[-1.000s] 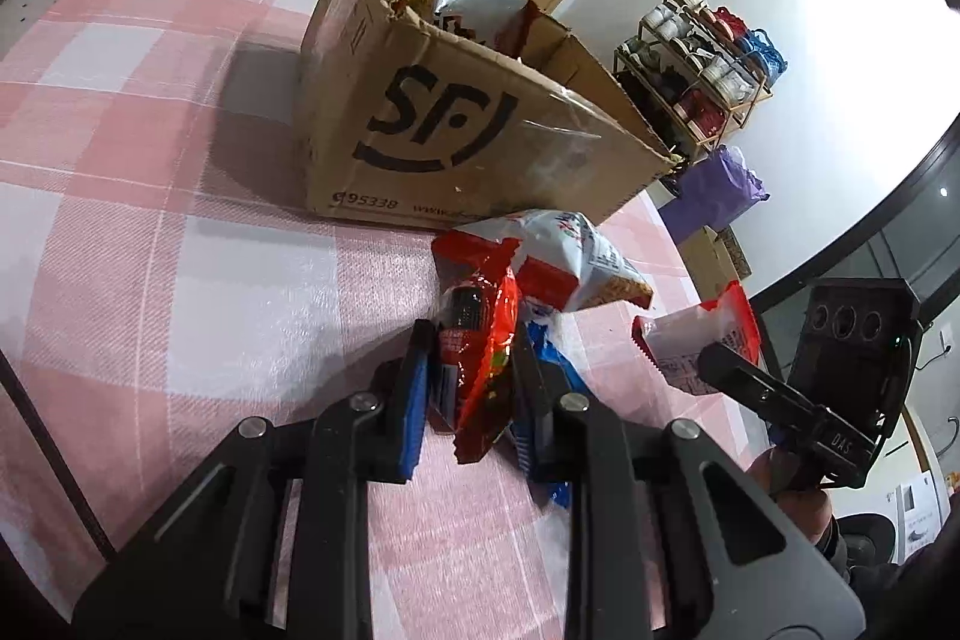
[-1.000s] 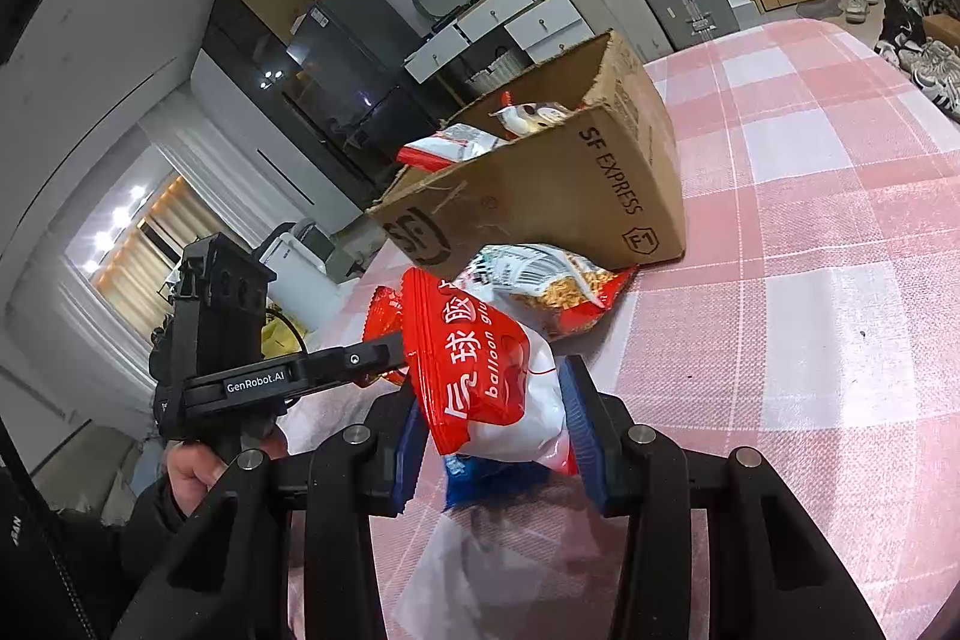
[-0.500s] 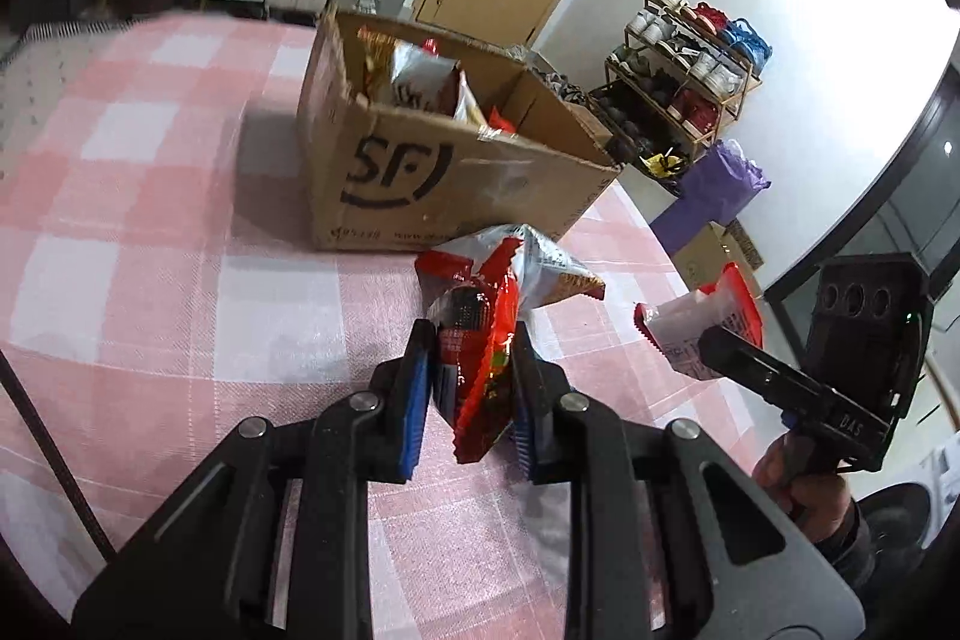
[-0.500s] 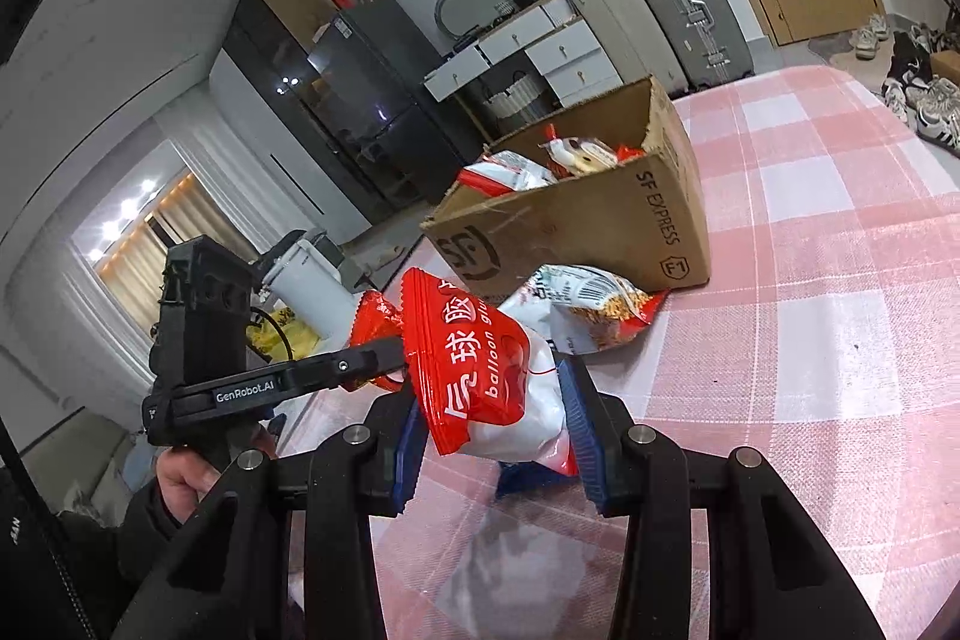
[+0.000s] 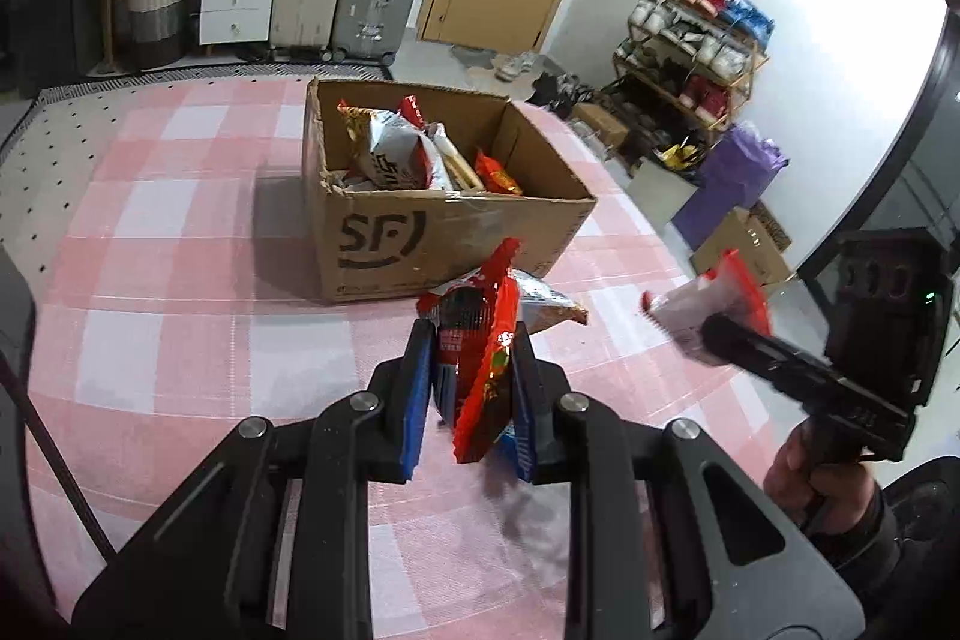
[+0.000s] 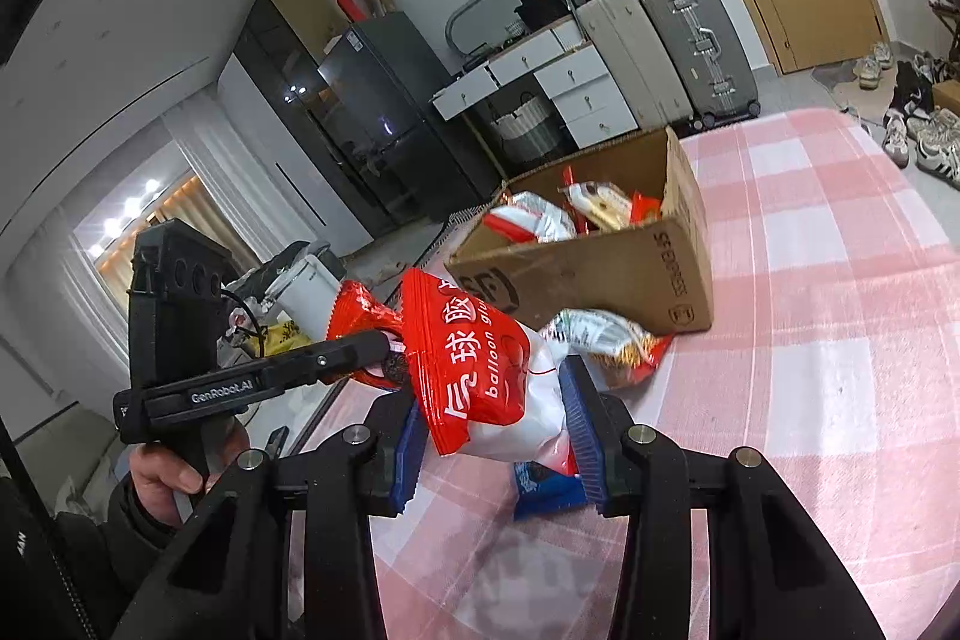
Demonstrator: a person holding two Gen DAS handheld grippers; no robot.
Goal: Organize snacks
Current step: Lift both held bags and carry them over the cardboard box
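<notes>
Red packet (image 5: 483, 364) pinched between left tongs (image 5: 471, 394), off the table

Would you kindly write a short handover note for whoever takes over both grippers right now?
Left gripper: shut on a red snack packet, held above the table.
Right gripper: shut on a red-and-white balloon gum bag, also held up.
Cardboard box: open on the pink checked tablecloth, several snacks already inside.
Left: drop both held packs in; a silver-and-red snack bag in front of the box and a blue packet remain on the cloth.
</notes>
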